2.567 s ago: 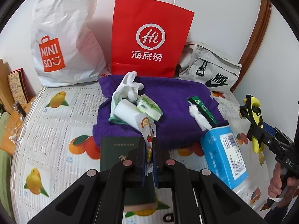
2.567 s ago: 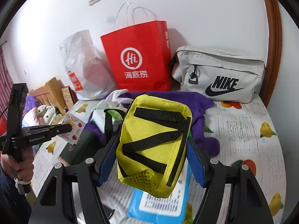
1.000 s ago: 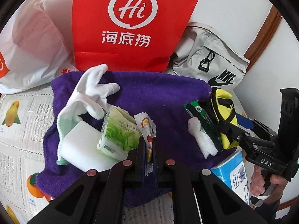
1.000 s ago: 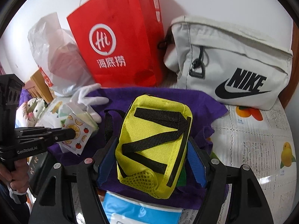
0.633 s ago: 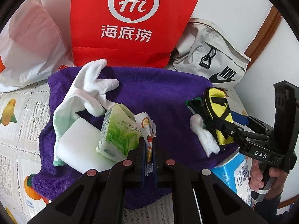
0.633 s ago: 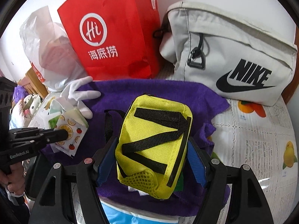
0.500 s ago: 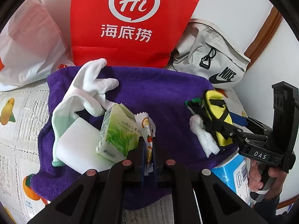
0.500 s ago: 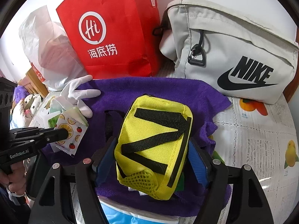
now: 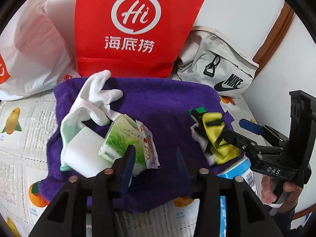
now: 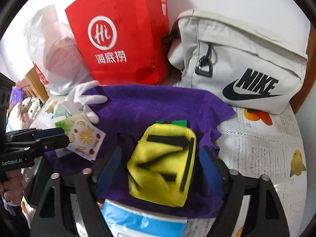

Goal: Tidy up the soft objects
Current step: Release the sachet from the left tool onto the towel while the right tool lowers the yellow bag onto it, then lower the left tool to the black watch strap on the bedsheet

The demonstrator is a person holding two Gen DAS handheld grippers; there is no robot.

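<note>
Ahead of me a red paper bag (image 9: 136,27) stands against the white wall (image 9: 233,4). A white plastic bag (image 9: 33,45) slumps on its left; a grey Nike bag (image 10: 243,63) lies on its right. The fruit-print cover (image 10: 266,144) spreads under it all. Wooden trim (image 9: 276,31) runs up at right. Far left, in the right wrist view, I see stuffed toys (image 10: 25,106).

You face a plain white wall (image 9: 227,4) at the far side. A brown wooden trim (image 9: 276,27) runs up on your right. Underfoot is a white cloth printed with fruit (image 10: 276,148). Far left stands wooden furniture (image 10: 35,83). Light is even.
</note>
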